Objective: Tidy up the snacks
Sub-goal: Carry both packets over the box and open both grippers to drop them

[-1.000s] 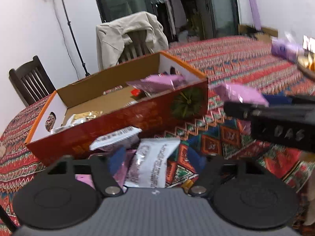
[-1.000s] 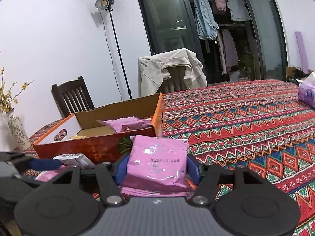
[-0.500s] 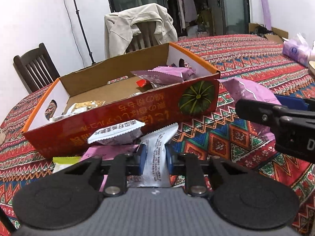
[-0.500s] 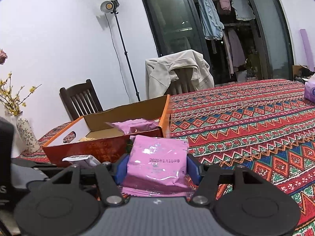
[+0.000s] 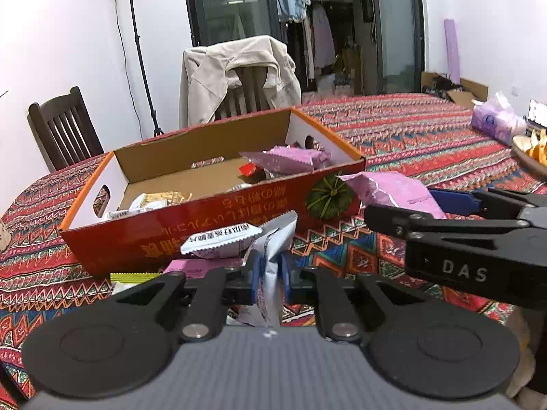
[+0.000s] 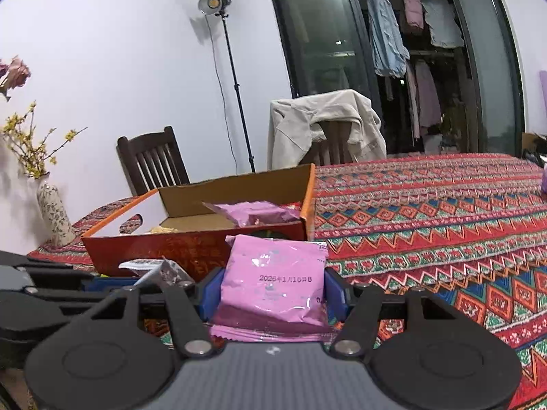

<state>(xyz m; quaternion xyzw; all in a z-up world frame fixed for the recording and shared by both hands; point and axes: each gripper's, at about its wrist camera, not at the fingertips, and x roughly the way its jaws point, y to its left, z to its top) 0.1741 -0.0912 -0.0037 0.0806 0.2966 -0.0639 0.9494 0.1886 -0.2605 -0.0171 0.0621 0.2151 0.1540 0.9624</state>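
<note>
Two packets are gripped: your left gripper [image 5: 270, 275] has clamped the white packet [image 5: 271, 266], standing on edge just short of the red box [image 5: 218, 218], which lies ahead and slightly left. Your right gripper [image 6: 271, 294] clasps the pink packet [image 6: 273, 283] flat. A second ago the left jaws stood wide around it.

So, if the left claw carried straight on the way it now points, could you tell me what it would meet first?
Probably the white snack packet lying just ahead, then the red front wall of the snack box. The left claw is itself shut on a white wrapper, and depth here is hard to judge.
</note>
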